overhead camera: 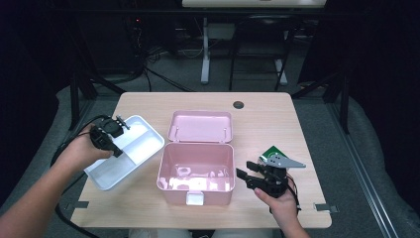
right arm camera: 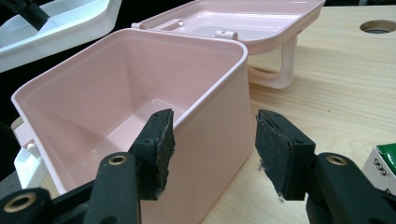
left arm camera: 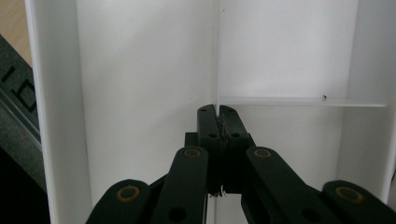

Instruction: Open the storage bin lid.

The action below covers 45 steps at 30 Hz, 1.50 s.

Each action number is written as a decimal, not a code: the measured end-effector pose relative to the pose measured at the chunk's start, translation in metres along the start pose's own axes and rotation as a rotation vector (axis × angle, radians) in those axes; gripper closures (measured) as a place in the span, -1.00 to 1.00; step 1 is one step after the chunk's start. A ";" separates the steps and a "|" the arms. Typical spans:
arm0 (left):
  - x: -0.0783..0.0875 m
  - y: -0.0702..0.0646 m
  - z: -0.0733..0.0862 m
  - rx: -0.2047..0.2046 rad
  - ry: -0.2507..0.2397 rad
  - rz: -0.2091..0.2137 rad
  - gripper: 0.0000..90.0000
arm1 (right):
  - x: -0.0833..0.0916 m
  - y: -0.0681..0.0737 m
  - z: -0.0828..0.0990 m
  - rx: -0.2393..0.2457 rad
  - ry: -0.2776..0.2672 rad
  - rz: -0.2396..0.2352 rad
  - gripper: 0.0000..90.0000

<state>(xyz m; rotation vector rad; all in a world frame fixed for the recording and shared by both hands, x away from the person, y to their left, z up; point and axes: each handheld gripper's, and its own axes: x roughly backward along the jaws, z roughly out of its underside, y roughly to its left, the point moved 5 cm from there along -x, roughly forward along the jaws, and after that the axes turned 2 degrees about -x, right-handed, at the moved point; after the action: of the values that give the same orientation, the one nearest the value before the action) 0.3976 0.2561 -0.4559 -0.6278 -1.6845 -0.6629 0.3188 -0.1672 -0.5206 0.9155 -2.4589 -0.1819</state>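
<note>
Pinching the thin divider of the smooth white plastic tray (overhead camera: 130,154), left-centre, left gripper (left arm camera: 218,122) is clamped. Right gripper (right arm camera: 212,149) spread, straddling the glossy pink box (overhead camera: 195,173) wall, centre.

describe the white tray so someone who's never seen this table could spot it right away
Start at the pink box standing open in the middle of the wooden table. Just to its left, near the table's left edge, lies the white tray, set at an angle. It is the one white, shallow, lidless container, split by thin dividers into compartments, and the left tool is shut on one divider.
</note>
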 end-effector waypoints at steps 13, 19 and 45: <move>-0.032 0.008 0.017 0.063 0.035 0.017 0.99 | 0.000 0.000 0.000 -0.004 0.002 0.001 0.03; -0.054 0.003 0.019 0.070 0.039 0.041 0.99 | -0.001 0.000 0.001 -0.005 0.003 0.001 0.03; -0.112 0.000 0.021 0.117 0.068 0.088 0.99 | -0.001 -0.002 0.002 -0.006 0.006 0.003 0.03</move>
<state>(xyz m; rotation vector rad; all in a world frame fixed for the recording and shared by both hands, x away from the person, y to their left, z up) 0.4053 0.2642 -0.5697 -0.5861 -1.6108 -0.5135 0.3196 -0.1679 -0.5232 0.9087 -2.4530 -0.1859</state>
